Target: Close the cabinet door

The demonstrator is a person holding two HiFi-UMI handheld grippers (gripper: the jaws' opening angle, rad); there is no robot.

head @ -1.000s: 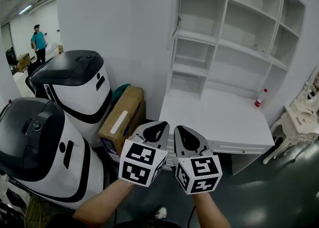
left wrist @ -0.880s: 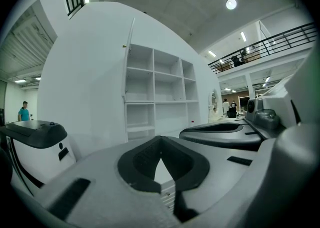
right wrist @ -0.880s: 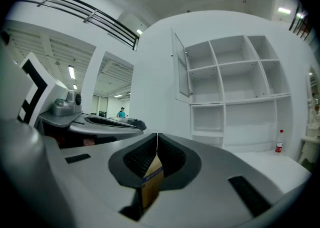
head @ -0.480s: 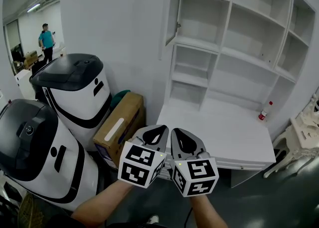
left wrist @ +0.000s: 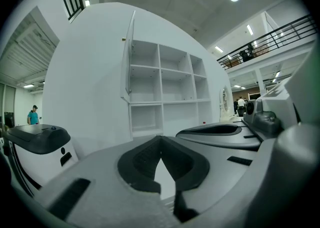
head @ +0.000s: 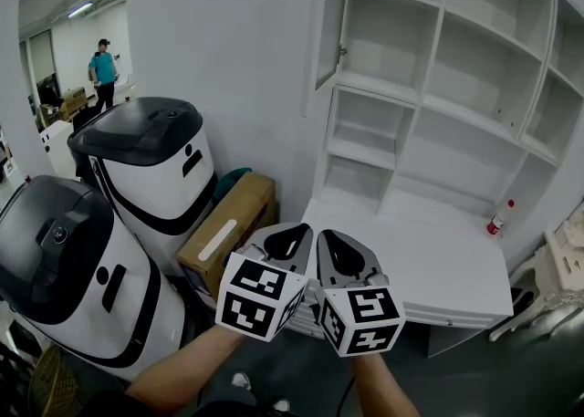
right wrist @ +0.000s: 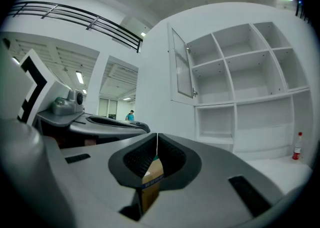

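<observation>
Far left: two black-and-white machines [head: 146,173], with a cardboard box [head: 228,224] beside them. Low centre: left gripper [head: 290,231], fingers together, nothing between. Right gripper [head: 332,240] just beside it, fingers likewise together, empty. Cabinet door [head: 330,23] ajar, well above and beyond both, at the left edge of the shelf unit [head: 392,41]. Worktop [head: 429,251] below; bottle [head: 497,221] far right.
</observation>
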